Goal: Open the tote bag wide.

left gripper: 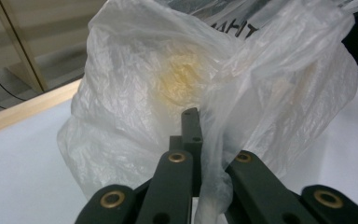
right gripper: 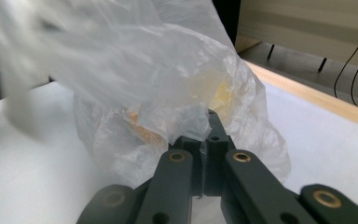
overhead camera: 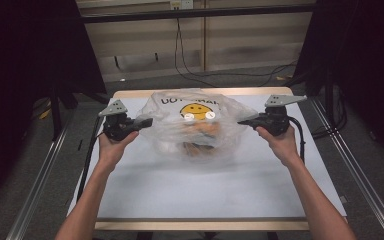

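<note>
A thin, see-through plastic bag [overhead camera: 196,125] sits toward the far middle of the white table top [overhead camera: 205,190], and both grippers are on it, one at each side. The left gripper [overhead camera: 147,121] comes in from the left edge of the bag, held in the person's left hand [overhead camera: 112,147]; in the left gripper view its jaws are drawn together with a fold of the plastic bag [left gripper: 205,93] pinched between them. Over on the other side, the right gripper [overhead camera: 242,121] reaches in from the right, gripped by the right hand [overhead camera: 280,142]; in the right gripper view its jaws are closed tight on a crumpled edge of the plastic bag [right gripper: 168,102]. The bag is stretched between the two, its film puffed up above the table. A yellow smiley face [overhead camera: 199,111] and dark lettering show on its far side, and something orange-brown [overhead camera: 200,137] lies inside, too blurred to name.
</note>
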A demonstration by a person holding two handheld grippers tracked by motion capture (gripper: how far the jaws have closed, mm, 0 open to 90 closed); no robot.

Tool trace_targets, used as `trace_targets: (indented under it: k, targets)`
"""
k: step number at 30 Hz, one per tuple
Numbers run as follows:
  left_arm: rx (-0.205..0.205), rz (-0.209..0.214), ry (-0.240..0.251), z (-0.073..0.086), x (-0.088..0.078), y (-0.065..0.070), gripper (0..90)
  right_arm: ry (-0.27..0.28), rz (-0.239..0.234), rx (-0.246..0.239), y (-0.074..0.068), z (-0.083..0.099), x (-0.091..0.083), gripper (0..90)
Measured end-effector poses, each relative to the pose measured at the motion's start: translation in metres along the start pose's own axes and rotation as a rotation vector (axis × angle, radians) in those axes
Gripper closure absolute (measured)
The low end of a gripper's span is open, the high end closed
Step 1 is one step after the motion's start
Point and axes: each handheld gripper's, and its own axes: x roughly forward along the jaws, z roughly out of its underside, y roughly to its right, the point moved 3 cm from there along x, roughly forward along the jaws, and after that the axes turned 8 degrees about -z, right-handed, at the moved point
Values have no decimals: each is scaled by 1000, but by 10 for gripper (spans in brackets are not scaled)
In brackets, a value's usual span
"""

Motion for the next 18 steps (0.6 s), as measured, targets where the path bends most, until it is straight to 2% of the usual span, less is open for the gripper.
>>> trace_targets:
  k: [4,8,18]
  targets:
    - [11,-4,-43,12,8,2,900,-23,8,19,4,11,3,900]
    - [-5,11,-70,23,16,3,900,-76,5,33,8,25,10,900]
    - [19,5,-163,51,30,8,900,-167,6,70,12,56,19,900]
